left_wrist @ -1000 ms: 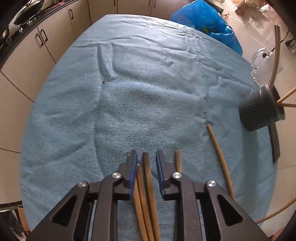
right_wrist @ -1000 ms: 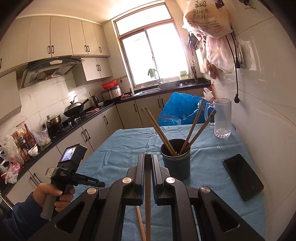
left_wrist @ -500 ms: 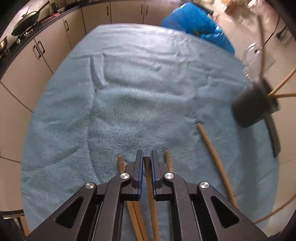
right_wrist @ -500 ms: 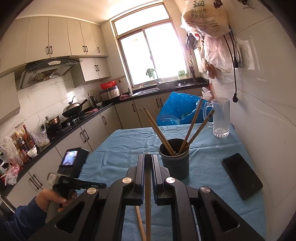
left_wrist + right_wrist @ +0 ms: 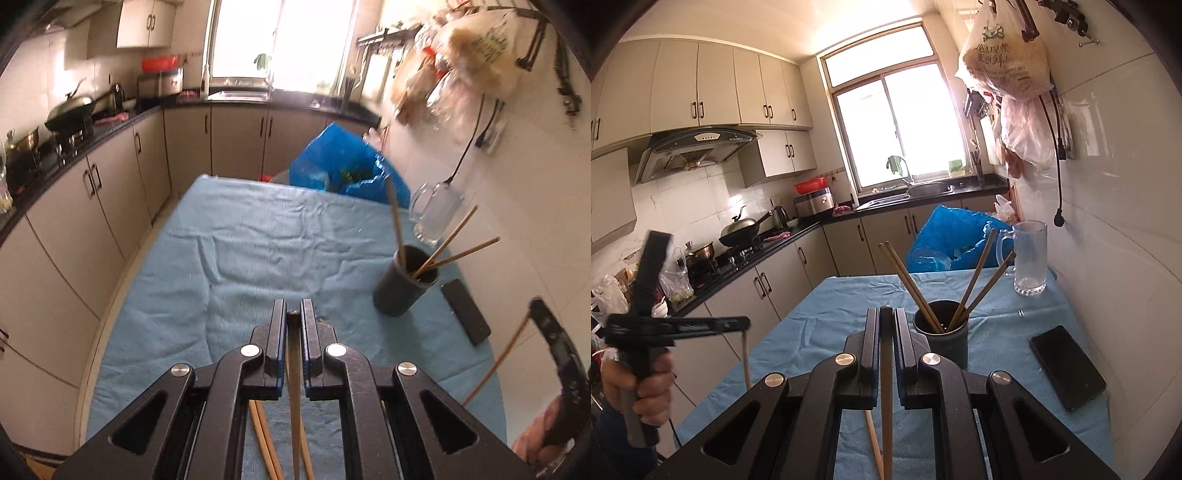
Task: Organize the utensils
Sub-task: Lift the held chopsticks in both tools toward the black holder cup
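My left gripper [image 5: 293,314] is shut on a wooden chopstick [image 5: 294,406] and holds it lifted above the blue cloth [image 5: 258,251]; it also shows at the left of the right wrist view [image 5: 742,325], the chopstick hanging down. My right gripper [image 5: 885,312] is shut on another chopstick [image 5: 886,406], just in front of the dark utensil cup [image 5: 942,341]. The cup [image 5: 404,284] stands at the right and holds several chopsticks [image 5: 912,286]. Two loose chopsticks [image 5: 262,443] lie on the cloth under my left gripper.
A black phone [image 5: 1067,367] lies right of the cup. A glass mug [image 5: 1028,258] and a blue plastic bag [image 5: 953,240] are at the table's far end. Kitchen cabinets [image 5: 110,192] run along the left; a tiled wall [image 5: 1126,221] is on the right.
My left gripper closed on one chopstick, lifted it off the cloth and tilted up to face the kitchen. My right gripper stayed shut on its chopstick near the cup.
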